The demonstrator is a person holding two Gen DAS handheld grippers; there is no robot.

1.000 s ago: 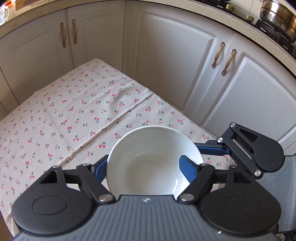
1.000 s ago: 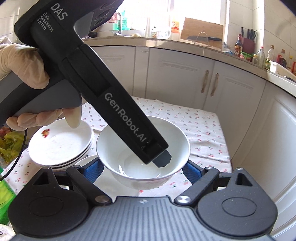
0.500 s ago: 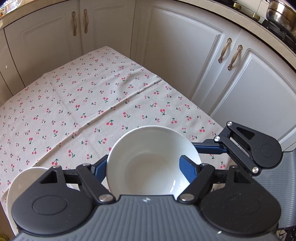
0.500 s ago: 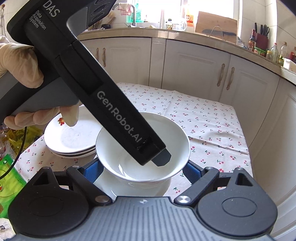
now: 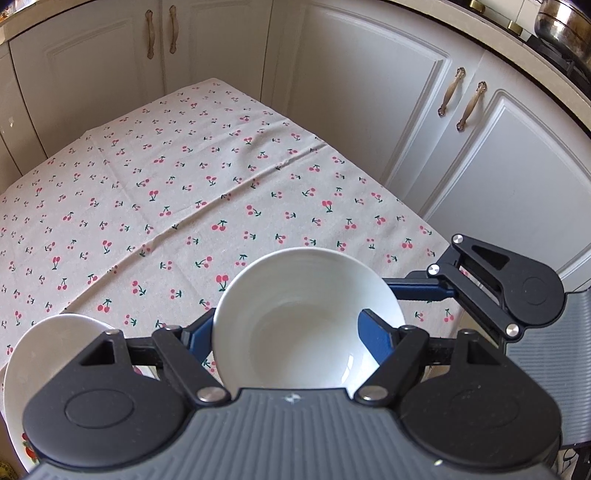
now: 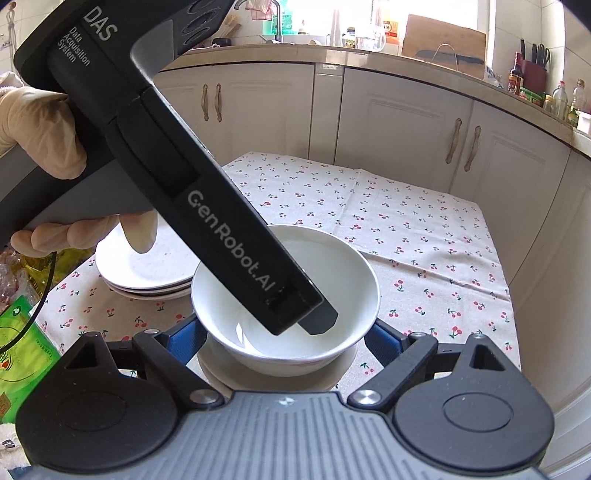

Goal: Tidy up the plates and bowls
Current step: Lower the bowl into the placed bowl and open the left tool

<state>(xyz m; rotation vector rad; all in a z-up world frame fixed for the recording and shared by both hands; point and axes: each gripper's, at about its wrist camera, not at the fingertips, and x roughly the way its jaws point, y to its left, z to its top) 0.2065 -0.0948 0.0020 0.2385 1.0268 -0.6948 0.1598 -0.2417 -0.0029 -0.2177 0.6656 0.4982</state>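
White bowl (image 6: 284, 295) — half hidden by left gripper (image 6: 317, 317) — hides another beneath.

White cabinets (image 6: 399, 122) line the far walls; a cherry-print cloth (image 5: 192, 192) covers the table; a bright window (image 6: 424, 11) above the counter (image 6: 258, 50).

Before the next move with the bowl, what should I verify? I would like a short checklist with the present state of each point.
1. Grip of the left hand-held gripper on the white bowl: ok, a pad on each side.
2. White bowl is empty: ok.
3. White bowl is centred over the lower white dish: ok.
4. White bowl already rests on it: cannot tell.
5. The right hand-held gripper holds the lower white dish: cannot tell.
6. The plate stack is to the side, not underneath: ok.
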